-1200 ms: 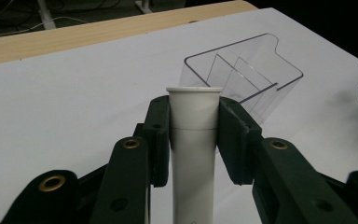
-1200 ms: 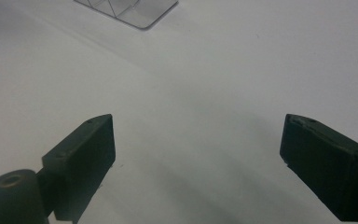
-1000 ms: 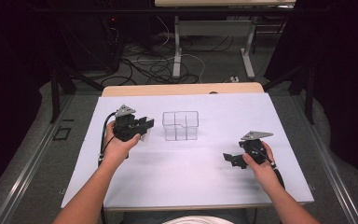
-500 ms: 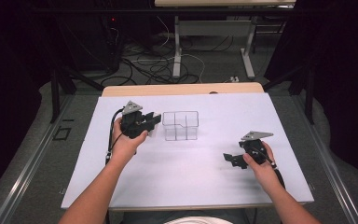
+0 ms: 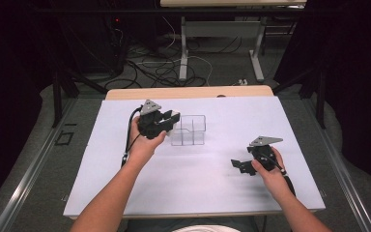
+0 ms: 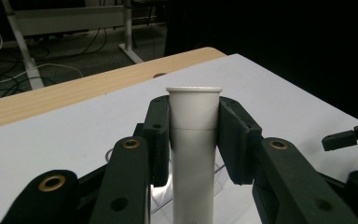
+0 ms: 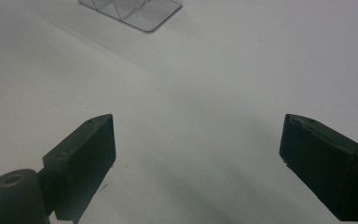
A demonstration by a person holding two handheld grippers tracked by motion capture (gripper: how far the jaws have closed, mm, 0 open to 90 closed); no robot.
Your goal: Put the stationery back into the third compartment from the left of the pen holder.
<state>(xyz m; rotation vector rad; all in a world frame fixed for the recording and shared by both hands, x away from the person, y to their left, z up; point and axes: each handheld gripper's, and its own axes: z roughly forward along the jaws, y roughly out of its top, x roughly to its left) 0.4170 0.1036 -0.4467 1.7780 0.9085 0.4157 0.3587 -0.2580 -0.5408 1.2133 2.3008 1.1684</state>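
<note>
My left gripper (image 5: pixel 173 121) is shut on an upright white plastic tube (image 6: pixel 193 154), which its two jaws clamp just below the flared rim. In the high view it hovers at the left wall of a clear plastic compartment box (image 5: pixel 189 129) in the middle of the table. The tube's lower end is hidden behind the jaws. My right gripper (image 5: pixel 239 166) is held low over the white sheet at the right. It stands open with nothing between its fingers (image 7: pixel 84 163), and the clear box (image 7: pixel 135 10) lies farther off.
A white sheet (image 5: pixel 198 193) covers most of the wooden table (image 5: pixel 188 92), whose bare far edge shows behind it. Cables and table legs lie on the floor beyond. The right gripper's jaw tips (image 6: pixel 340 139) show at the right edge of the left gripper view.
My left gripper has carried the white tube to the right and farther away, up to the clear box. The right gripper has stayed put.
</note>
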